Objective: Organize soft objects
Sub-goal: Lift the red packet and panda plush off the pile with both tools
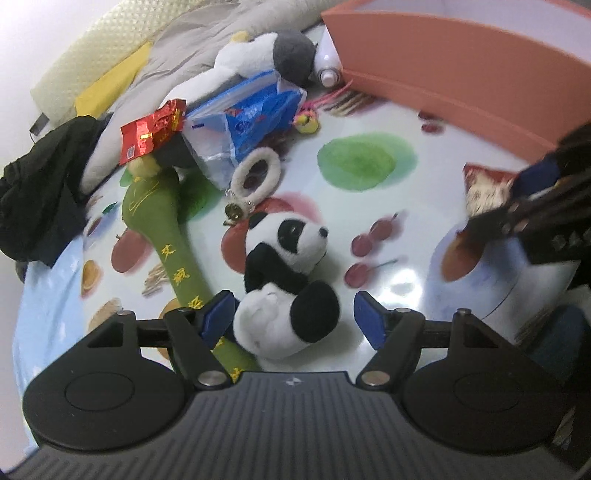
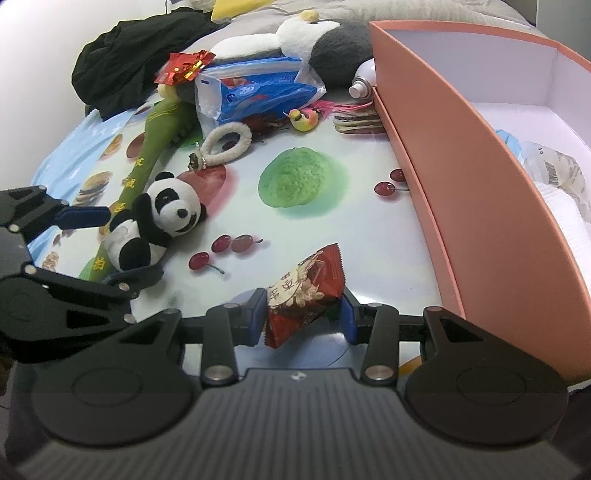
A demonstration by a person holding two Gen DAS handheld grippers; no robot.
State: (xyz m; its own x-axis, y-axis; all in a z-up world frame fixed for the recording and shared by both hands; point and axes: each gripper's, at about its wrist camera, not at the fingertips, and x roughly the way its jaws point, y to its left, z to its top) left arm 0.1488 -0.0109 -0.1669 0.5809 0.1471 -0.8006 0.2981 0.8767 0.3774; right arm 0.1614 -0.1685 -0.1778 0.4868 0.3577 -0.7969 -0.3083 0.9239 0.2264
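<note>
Salmon-pink cardboard forms the biggest thing we see, an open box (image 2: pixel 461 166) at the right of the fruit-printed table cover (image 2: pixel 303 221). Its inside is white, and in it lie crumpled clear wrapping (image 2: pixel 554 170) and white padding (image 2: pixel 565 214); we cannot tell what else is there.

Behind, at the far edge, rests a large grey-and-white plush (image 2: pixel 306 33), with a black cloth (image 2: pixel 122 55) to its left and a blue plastic bag (image 2: pixel 258 92) in front of it. A long green plush stick (image 1: pixel 162 221) with yellow characters runs from the pile toward the left gripper (image 1: pixel 293 317).

The panda plush (image 1: pixel 288 280) lies on the cover, partly on this stick. Its long axis runs away from the left wrist camera: the feet point to the gripper and the head, with the nose turned to the right, points to the far side. Its lower body sits between the blue pads (image 1: pixel 218 317), but the jaws stand wide and do not press it, so we call this gripper released.

The right gripper (image 2: pixel 303 317) is clenched on a red snack packet (image 2: pixel 303 291), held tilted just above the cover, near the box wall.
</note>
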